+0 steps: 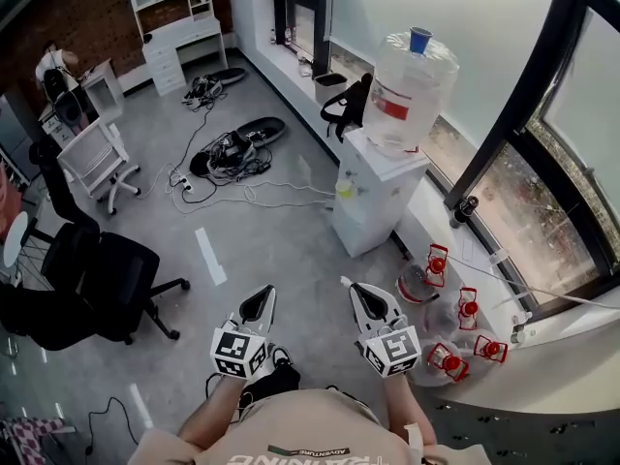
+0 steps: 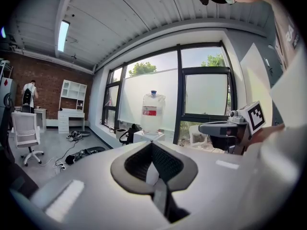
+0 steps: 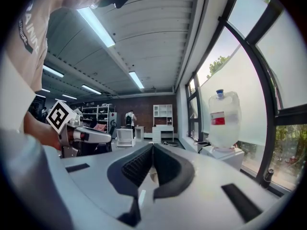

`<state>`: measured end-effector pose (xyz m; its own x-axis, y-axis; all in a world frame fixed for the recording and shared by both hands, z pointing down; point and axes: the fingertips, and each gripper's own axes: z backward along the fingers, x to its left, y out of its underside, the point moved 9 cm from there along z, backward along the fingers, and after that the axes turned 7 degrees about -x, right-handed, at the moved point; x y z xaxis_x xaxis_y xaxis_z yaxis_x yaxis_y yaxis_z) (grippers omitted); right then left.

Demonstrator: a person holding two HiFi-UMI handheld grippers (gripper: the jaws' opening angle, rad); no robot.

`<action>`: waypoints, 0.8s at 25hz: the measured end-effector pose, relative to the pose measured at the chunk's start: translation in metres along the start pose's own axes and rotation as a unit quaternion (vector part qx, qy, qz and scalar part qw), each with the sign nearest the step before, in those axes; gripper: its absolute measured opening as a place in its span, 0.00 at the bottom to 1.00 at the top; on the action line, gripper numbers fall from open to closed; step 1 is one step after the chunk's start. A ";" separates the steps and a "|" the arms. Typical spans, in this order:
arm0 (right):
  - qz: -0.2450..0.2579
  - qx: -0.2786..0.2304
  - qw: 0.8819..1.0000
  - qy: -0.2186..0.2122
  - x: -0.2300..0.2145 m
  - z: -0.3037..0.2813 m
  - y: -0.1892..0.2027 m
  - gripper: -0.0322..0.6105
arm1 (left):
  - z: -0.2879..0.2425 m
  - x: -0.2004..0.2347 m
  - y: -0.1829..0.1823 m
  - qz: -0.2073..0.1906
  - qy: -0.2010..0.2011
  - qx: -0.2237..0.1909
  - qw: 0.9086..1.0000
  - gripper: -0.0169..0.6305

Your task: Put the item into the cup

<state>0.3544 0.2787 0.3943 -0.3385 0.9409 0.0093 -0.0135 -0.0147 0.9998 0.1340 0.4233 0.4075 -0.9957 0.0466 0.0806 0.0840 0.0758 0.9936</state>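
The item and the cup: neither is showing in any view, and no counter is showing either, so where they are sitting cannot be told. The task is looking not yet begun.

The left gripper (image 1: 258,303) and right gripper (image 1: 369,301) are hanging side by side, a little apart, close in front of the person's chest. Both are pointing forward over bare grey floor (image 1: 271,240). Judging by that level, idle carry, the person is standing ready rather than reaching for anything.

Fingers: in the left gripper view the ribbed fingers (image 2: 139,163) are meeting at their tips, with nothing lying between them. The right gripper view is showing the same, fingers (image 3: 136,166) pressed together and empty.

Further out:
- A water dispenser (image 1: 373,197) carrying a big clear bottle (image 1: 412,85) is standing ahead and to the right, by the window (image 1: 542,163).
- Clear jugs with red caps (image 1: 469,308) are lying on the floor at the right.
- A black office chair (image 1: 107,279) is sitting to the left, and loose cables (image 1: 228,153) are trailing beyond it.
- Another person (image 2: 29,92) is standing far back by the brick wall
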 end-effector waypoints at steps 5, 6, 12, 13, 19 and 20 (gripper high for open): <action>0.001 0.002 0.999 0.035 -0.003 -0.058 0.002 0.07 | -0.028 0.062 -0.012 -0.005 0.027 -0.005 1.000 0.04; 0.004 -0.001 0.999 0.042 -0.003 -0.069 0.001 0.07 | -0.034 0.072 -0.014 -0.008 0.035 -0.007 0.999 0.04; 0.003 -0.017 0.997 0.081 -0.006 -0.120 -0.004 0.07 | -0.069 0.120 -0.018 -0.006 0.077 -0.007 0.997 0.04; 0.004 -0.016 0.996 0.084 -0.008 -0.126 -0.004 0.07 | -0.074 0.124 -0.018 -0.002 0.081 -0.008 0.997 0.04; 0.006 -0.001 0.996 0.089 -0.036 -0.166 0.005 0.07 | -0.121 0.150 -0.013 0.012 0.090 -0.005 0.996 0.04; 0.006 0.002 0.996 0.089 -0.044 -0.174 0.009 0.07 | -0.131 0.154 -0.012 0.013 0.090 -0.005 0.996 0.04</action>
<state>0.2058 0.1787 0.3997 -0.4994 0.8662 0.0180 -0.0057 -0.0241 0.9997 -0.0253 0.2993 0.4188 -0.9842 -0.1311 0.1191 0.1110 0.0673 0.9915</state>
